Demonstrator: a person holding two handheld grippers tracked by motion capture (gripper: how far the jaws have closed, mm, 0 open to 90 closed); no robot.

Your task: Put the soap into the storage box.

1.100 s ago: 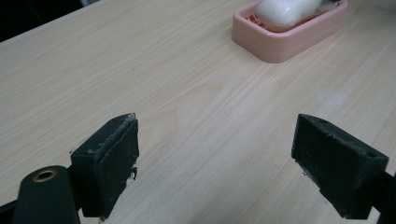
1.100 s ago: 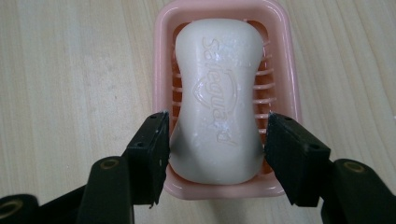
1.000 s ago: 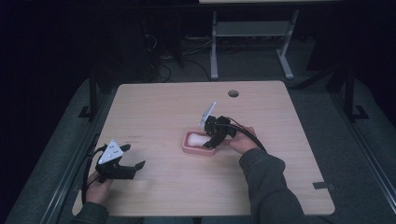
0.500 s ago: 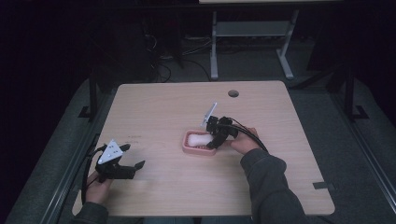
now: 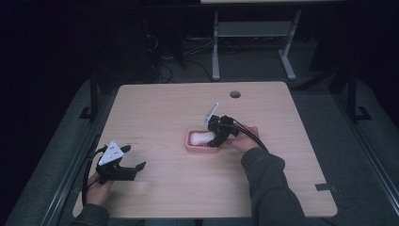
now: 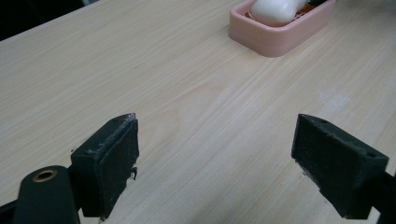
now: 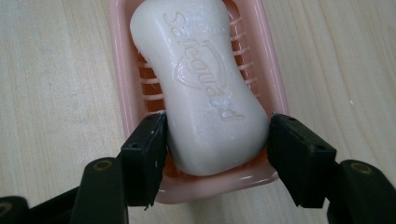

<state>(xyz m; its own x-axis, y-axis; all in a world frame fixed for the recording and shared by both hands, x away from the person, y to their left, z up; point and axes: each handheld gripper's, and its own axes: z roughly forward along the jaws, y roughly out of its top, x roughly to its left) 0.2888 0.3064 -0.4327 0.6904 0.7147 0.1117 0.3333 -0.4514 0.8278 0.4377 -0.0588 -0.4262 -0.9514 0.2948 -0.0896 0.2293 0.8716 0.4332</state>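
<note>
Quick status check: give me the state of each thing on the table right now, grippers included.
Soap bar: lying flat in the dish, lettering up.
Pink soap dish: upright on the table, holding the bar.
Right gripper: jaws have just been opening, astride the bar's near end, pads at its sides.
Left gripper: jaws wide open, nothing between them, low over the bare table.

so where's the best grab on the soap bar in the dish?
Probably the soap bar across its short width near the end facing the right claw, coming from above: it lies flat in the pink dish, whose rim blocks a low approach. The jaws have just been opening and straddle that end.
</note>
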